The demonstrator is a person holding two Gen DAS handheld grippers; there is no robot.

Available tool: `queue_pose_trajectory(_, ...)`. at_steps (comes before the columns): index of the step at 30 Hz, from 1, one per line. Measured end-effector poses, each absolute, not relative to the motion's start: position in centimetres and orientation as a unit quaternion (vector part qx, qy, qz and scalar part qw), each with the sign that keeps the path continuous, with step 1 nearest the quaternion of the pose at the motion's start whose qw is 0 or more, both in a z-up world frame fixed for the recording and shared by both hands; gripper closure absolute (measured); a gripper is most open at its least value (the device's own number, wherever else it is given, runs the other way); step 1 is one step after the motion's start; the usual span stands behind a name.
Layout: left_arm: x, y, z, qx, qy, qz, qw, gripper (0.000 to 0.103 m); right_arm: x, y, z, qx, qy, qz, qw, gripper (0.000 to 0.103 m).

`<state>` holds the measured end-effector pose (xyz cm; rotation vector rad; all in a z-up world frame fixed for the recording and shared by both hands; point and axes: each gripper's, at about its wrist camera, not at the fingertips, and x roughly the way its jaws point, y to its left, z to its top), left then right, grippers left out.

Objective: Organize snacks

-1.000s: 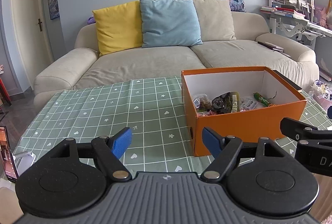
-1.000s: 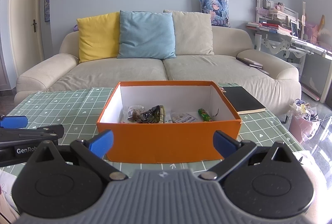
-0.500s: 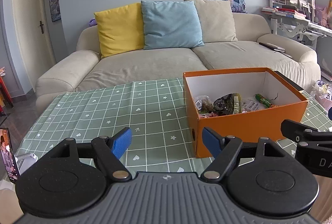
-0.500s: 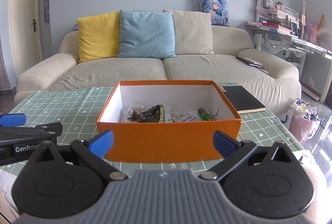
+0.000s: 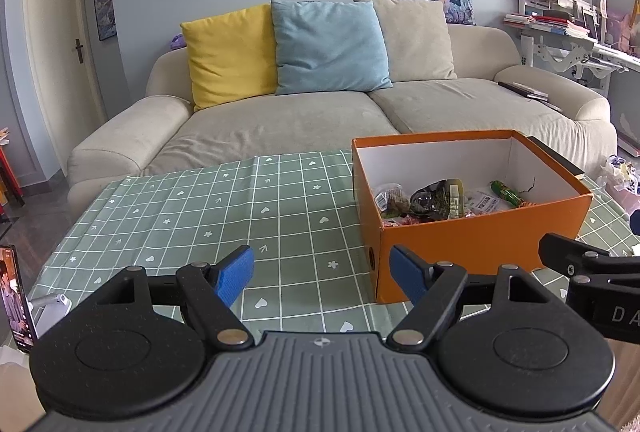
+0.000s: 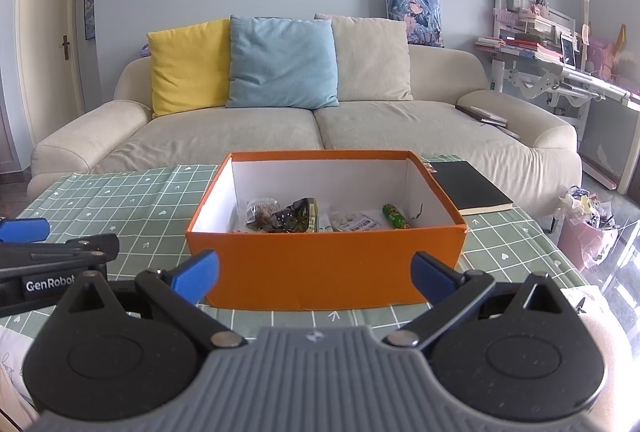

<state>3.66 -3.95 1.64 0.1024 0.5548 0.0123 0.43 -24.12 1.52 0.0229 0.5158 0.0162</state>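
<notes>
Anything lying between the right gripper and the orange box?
Nothing: in the right wrist view only bare green tablecloth separates the open right gripper from the orange box.

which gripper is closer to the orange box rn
Right. The right gripper sits squarely in front of the orange box, fingers spread across its near wall. The left gripper is off to the box's left, over the green tablecloth.

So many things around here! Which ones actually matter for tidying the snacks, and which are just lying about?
Part of the job:
orange box
snack packets inside it
left gripper, open
right gripper, open

Just lying about:
black notebook beside the box
phone
sofa cushions
cluttered desk
</notes>
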Motion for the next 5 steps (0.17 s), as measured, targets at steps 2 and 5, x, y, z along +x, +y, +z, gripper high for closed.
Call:
queue_pose_trajectory(2, 3.6, -3.96, 1.63, 0.051, 0.271, 0.004, 0.961, 0.013, 0.47, -23.97, 1.49, 0.012, 0.256, 0.007, 0.967, 0.004)
queue_pose_trajectory(5, 3.5, -4.06, 1.55, 0.054, 0.269, 0.004, 0.962, 0.013, 0.45, -23.92, 1.51, 0.012, 0.257, 0.007, 0.966, 0.004)
